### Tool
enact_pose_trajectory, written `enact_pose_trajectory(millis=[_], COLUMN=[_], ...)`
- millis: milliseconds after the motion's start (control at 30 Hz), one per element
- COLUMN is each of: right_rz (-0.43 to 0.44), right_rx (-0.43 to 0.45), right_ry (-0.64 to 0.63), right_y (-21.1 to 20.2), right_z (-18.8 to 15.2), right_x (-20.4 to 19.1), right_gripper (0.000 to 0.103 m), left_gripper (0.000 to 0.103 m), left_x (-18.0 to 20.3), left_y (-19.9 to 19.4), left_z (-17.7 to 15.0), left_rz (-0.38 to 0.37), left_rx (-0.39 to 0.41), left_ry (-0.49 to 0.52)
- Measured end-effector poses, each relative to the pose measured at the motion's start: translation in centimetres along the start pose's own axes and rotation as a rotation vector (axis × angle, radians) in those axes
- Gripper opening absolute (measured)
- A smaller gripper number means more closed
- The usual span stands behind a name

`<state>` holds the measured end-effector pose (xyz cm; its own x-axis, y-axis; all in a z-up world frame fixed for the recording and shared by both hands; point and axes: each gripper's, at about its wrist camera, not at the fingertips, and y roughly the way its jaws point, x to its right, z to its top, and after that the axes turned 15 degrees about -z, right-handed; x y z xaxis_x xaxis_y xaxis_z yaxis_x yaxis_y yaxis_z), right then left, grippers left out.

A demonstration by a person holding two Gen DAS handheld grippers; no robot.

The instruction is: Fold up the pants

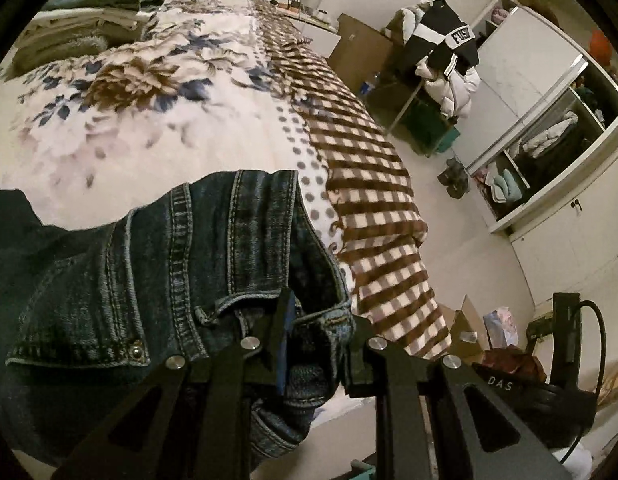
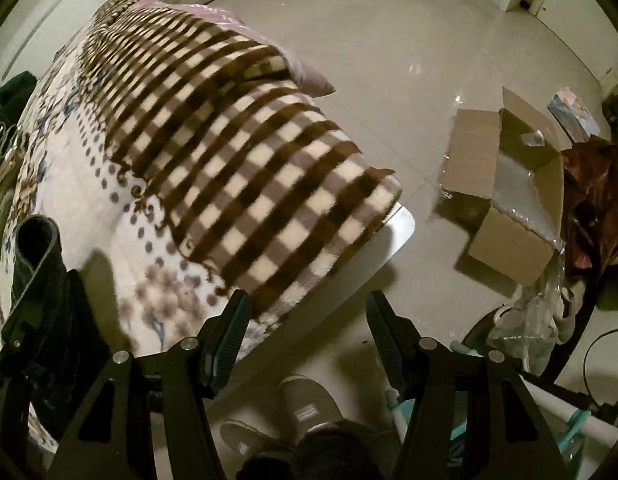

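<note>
A pair of dark blue jeans (image 1: 157, 264) hangs over the near edge of the bed (image 1: 149, 128), waistband end toward the camera in the left wrist view. My left gripper (image 1: 321, 320) is shut on the jeans' waistband, with denim bunched between its fingers. My right gripper (image 2: 305, 312) is open and empty, above the bed's corner and the floor. At the left edge of the right wrist view, a dark fold of the jeans (image 2: 37, 248) hangs beside the left gripper's frame.
The bed has a floral and brown-checked blanket (image 2: 237, 152). Folded clothes (image 1: 89, 12) are stacked at its far left. An open cardboard box (image 2: 509, 184) sits on the floor to the right. A wardrobe (image 1: 549, 120) and a clothes-laden chair (image 1: 441, 64) stand beyond. Slippered feet (image 2: 301, 412) are below.
</note>
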<state>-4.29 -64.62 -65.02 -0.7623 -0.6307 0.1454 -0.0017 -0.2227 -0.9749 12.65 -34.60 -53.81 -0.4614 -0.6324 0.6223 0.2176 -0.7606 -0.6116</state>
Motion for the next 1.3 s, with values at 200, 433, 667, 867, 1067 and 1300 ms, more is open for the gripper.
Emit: enact_pose_trajectory(millis=[200,433,667,867,1067,1300], right_rz=[0.041,0.185,0.407,0.496,0.636,0.515], right_rx=[0.009,-0.003,-0.081,-0.203,-0.345,-0.134], right_ry=[-0.062,-0.114,-0.171,-0.247,-0.22,-0.305], right_y=[-0.8,-2.5,-3.6,-0.2,3.0,-3.4], right_z=[0.1,1.0,2.6,3.5,2.2,3.8], right_x=[-2.1,-4.9,-10.1,-16.3,-19.5,-19.8], right_gripper=[0.065,0.088,0.098,0.098,0.044,0.006], left_gripper=[0.044,0.087,0.087,0.087,0.087,0.087], left_x=[0.6,0.7,-7.6,-16.9,-21.6,-23.9], left_y=[0.9,-2.8,-11.1,-15.2,-15.2,-14.7], left_z=[0.9,3.1,4.5,3.6,3.5,3.7], left_rz=[-0.002,0.053,0.163,0.353,0.374,0.31], left_rx=[-0.12,-0.064,0.022,0.015,-0.016,-0.018], left_ry=[-0.062,-0.042,-0.161,-0.222,-0.297,-0.398])
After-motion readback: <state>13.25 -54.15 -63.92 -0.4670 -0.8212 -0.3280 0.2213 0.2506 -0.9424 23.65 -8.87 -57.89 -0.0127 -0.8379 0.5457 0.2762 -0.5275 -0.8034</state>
